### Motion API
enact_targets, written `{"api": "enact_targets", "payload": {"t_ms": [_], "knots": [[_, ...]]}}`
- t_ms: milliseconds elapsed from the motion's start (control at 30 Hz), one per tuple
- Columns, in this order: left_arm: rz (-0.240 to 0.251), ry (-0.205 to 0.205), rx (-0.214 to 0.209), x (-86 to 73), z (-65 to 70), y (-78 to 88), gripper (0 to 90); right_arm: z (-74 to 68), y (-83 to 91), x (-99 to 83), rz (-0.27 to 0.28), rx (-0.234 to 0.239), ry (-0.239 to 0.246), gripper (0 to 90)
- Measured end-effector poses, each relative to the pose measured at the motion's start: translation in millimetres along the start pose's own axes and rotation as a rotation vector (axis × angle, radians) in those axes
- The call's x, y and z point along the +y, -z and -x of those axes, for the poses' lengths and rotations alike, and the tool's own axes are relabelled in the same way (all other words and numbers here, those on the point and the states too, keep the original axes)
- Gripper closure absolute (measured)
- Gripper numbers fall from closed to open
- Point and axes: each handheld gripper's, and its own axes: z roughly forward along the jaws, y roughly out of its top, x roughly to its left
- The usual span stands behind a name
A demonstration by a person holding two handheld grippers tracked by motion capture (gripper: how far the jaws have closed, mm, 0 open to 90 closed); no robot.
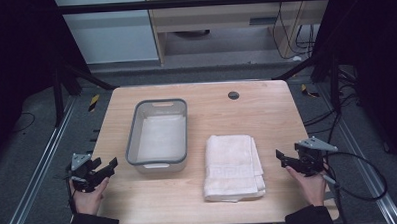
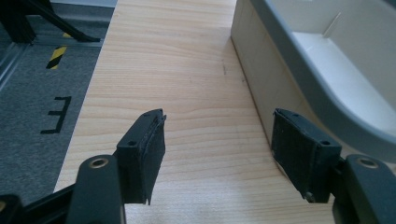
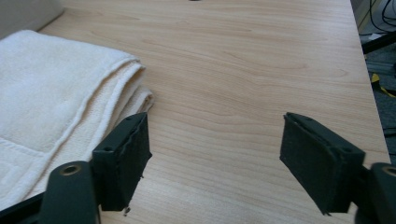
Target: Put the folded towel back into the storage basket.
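Towel [image 1: 233, 166] beside grey-rimmed bin [image 1: 158, 135]

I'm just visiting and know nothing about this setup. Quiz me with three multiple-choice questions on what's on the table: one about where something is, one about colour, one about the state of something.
1. Where does the folded towel lie?
A. inside the bin
B. on the table, to the right of the bin
C. on the floor

2. What colour is the rim of the bin?
A. grey
B. red
C. yellow

3. How are the left gripper and right gripper?
A. both shut on the towel
B. one holds the bin
C. both open, holding nothing

Answers: 1 B, the towel rests flat on the wood beside the bin. 2 A, a grey band edges the pale bin. 3 C, each gripper view shows jaws apart over bare table.
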Motion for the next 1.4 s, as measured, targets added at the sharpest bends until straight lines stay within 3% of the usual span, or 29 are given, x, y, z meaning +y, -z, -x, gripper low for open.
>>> {"api": "enact_targets", "payload": {"t_ms": [133, 367, 633, 1033, 1400], "knots": [[0.0, 0.011, -0.029, 1.9, 0.6, 3.2, 36.0, -1.5, 3.2, -0.5, 0.01, 0.006, -0.009, 29.9], [0.015, -0.027, -0.059, 6.7, 10.7, 10.7, 40.3, -4.9, -1.8, -0.4, -0.028, 0.021, 0.025, 33.6], [0.037, -0.041, -0.091, 11.1, 20.9, 16.5, 41.4, -5.6, -0.2, 1.6, -0.018, 0.019, 0.021, 34.7], [0.052, -0.043, -0.15, 17.1, 35.7, 22.1, 44.2, -11.0, 4.8, 11.8, 0.023, 0.033, 0.026, 36.7], [0.065, -0.041, -0.169, 24.8, 39.7, 23.1, 44.3, -11.9, 6.4, 22.3, 0.06, 0.05, 0.019, 36.6]]}}
